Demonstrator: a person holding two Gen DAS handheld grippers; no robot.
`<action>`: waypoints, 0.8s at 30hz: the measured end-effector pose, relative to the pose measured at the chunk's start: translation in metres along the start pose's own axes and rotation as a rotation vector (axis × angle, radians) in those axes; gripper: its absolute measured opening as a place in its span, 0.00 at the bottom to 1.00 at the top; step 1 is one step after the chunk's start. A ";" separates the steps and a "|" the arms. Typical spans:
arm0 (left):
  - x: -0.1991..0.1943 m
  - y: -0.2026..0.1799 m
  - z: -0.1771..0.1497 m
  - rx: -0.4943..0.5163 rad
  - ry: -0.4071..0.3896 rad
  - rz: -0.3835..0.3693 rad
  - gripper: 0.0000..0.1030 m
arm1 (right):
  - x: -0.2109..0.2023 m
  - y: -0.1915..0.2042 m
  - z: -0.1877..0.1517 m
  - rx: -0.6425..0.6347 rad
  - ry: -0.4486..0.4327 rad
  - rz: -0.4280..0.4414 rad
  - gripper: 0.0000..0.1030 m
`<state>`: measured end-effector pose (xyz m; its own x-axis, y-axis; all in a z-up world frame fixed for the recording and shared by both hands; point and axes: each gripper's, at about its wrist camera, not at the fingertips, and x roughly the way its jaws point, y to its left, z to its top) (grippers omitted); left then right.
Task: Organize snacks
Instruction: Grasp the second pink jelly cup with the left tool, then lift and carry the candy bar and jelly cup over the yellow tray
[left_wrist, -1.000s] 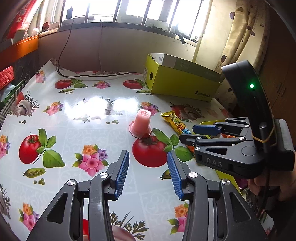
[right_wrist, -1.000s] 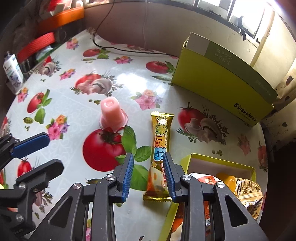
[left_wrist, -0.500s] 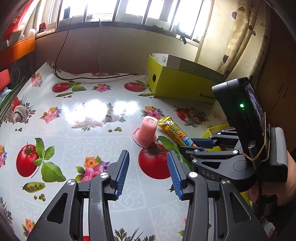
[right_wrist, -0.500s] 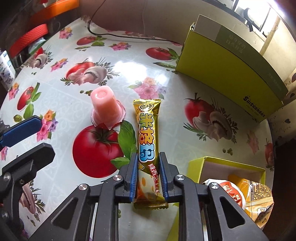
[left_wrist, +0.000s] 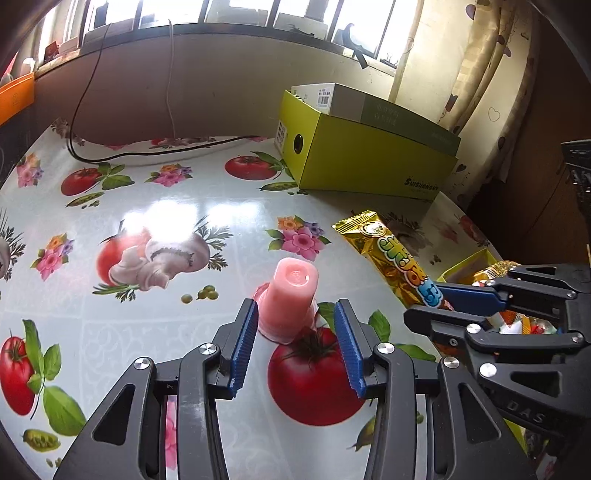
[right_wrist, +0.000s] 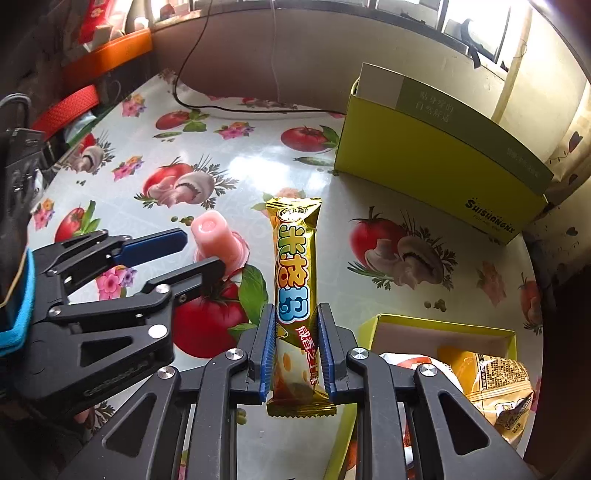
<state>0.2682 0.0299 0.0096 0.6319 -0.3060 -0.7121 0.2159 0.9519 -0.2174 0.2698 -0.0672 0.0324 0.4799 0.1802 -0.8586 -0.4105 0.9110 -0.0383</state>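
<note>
A pink jelly cup (left_wrist: 291, 302) stands upside down on the flowered tablecloth (left_wrist: 184, 221). My left gripper (left_wrist: 295, 347) is open, its blue pads on either side of the cup with a gap on each side. In the right wrist view, my right gripper (right_wrist: 296, 343) is shut on the lower part of a long gold snack bar (right_wrist: 295, 273), which sticks out forward from the jaws. The same bar (left_wrist: 399, 258) shows in the left wrist view, held by the right gripper (left_wrist: 424, 304). The left gripper (right_wrist: 203, 251) and the cup (right_wrist: 216, 236) appear at the left of the right wrist view.
A small yellow box (right_wrist: 443, 323) with several snack packets sits at the table's near right edge. A large yellow-green carton (right_wrist: 436, 166) stands at the back right. A black cable (left_wrist: 147, 155) runs along the far wall. Orange and red bins (right_wrist: 107, 55) line the left side.
The right gripper has shut on the gold snack bar. The left gripper has moved forward to the pink cup, so that its pads now stand on either side of it.
</note>
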 end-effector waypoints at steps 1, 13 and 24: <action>0.004 -0.001 0.002 0.008 0.005 0.002 0.43 | 0.000 0.000 0.000 0.002 -0.001 0.003 0.19; 0.014 -0.004 0.014 0.023 0.002 0.000 0.29 | 0.000 -0.009 -0.005 0.033 0.002 0.020 0.19; -0.017 -0.011 0.003 0.015 -0.030 0.020 0.28 | -0.019 -0.002 -0.010 0.027 -0.027 0.040 0.19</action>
<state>0.2573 0.0241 0.0261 0.6582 -0.2873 -0.6959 0.2139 0.9576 -0.1930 0.2540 -0.0760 0.0434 0.4842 0.2261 -0.8452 -0.4088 0.9126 0.0100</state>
